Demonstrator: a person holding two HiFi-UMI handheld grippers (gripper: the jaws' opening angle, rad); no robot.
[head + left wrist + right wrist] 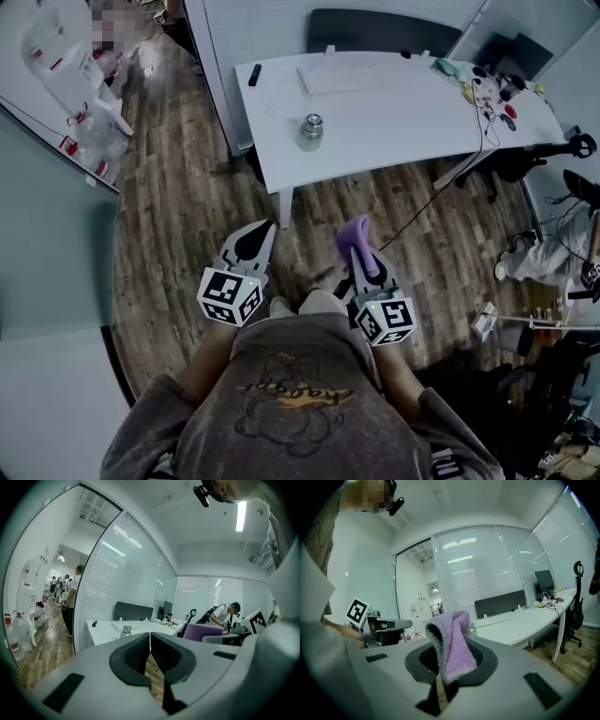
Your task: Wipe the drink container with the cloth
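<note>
Standing well apart from the tabletop (pixel 394 112) where the drink container (pixel 311 131) stands, the person (pixel 291 403) should step close, hold the right claw (pixel 367 267) gripping the purple cloth (pixel 353 234), and open the closed, empty left claw (pixel 253 246) to steady it.

White table (pixel 403 127) with metal drink container (pixel 311 131) near its edge, keyboard (pixel 336 78), small black object (pixel 254 75), tangled cables (pixel 487 96).

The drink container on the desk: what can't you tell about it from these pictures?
- Head view: the container is too small to show any dirt or label.
- Left gripper view: far off and tiny, no detail.
- Right gripper view: the purple cloth hides most of it.
</note>
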